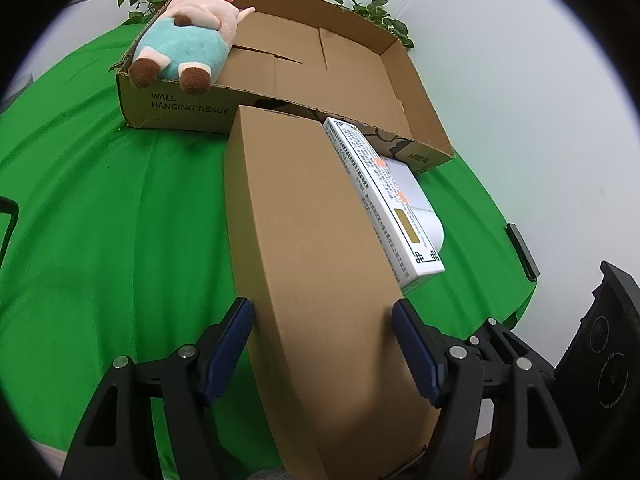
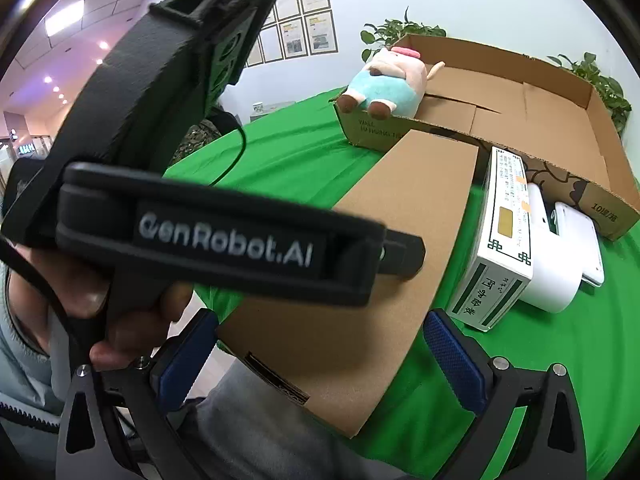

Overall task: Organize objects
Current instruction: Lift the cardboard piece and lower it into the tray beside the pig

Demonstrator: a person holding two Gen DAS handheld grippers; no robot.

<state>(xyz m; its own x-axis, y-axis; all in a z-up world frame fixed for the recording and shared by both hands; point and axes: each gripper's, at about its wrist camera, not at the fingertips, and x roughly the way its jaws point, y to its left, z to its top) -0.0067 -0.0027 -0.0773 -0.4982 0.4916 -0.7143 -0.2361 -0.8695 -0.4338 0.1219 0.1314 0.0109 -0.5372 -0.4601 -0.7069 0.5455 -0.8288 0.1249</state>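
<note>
The table [image 1: 100,208] is covered with green cloth. Directly on it lie an open cardboard tray [image 1: 420,92], a white printed box [image 1: 384,196] and a white device [image 2: 556,264] just beside that box.

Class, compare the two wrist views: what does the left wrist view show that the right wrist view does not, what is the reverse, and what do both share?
Only the left wrist view shows the left gripper with both blue pads against the sides of the brown box, and a dark phone-like thing at the cloth's edge.

Only the right wrist view shows framed papers on the wall, ceiling lights, the hand on the left gripper's handle, and the right gripper, open.

Both show the green cloth, the open tray box with the plush pig, the white printed box and plants.
</note>
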